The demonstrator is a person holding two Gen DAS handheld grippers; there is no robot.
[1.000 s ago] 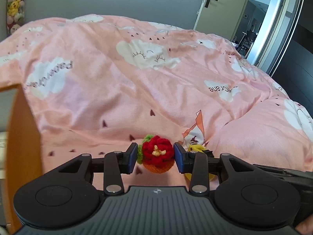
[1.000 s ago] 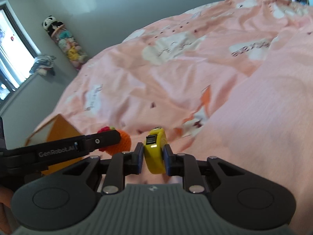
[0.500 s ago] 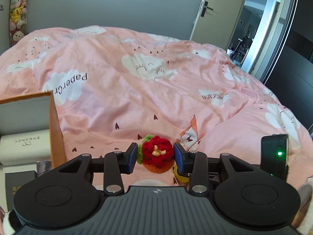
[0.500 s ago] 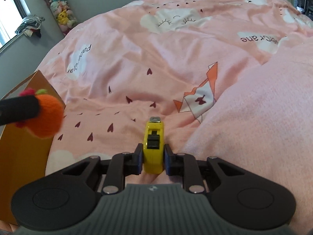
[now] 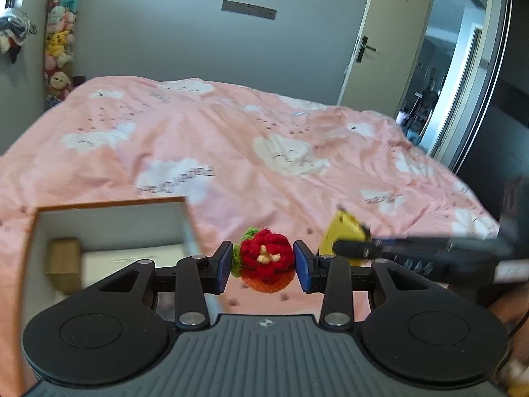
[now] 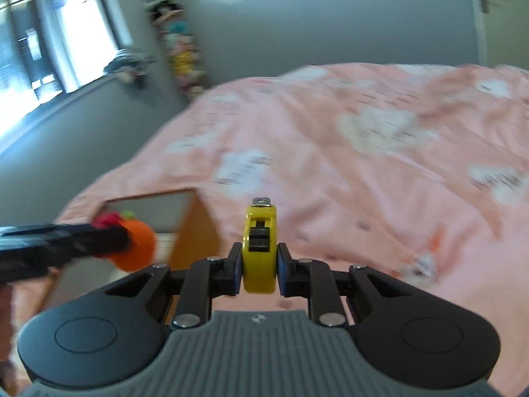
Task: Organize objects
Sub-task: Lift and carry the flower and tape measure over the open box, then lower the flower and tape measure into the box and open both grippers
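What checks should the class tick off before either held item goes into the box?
1. Left gripper shut on crochet flower: ok.
2. Right gripper shut on tape measure: ok.
3. Box open on top: ok.
4. Flower above the opening: not ok, it sits right of the box wall.
5. Free room inside the box: cannot tell, a small carton is in it.

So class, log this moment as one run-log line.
left gripper: shut on flower | right gripper: shut on tape | box: open

Crocheted flower (image 5: 266, 264): red bloom, orange base, held in left tongs (image 5: 261, 266). Yellow tape measure (image 6: 259, 248) upright in right tongs (image 6: 259, 265). Both above the bed.
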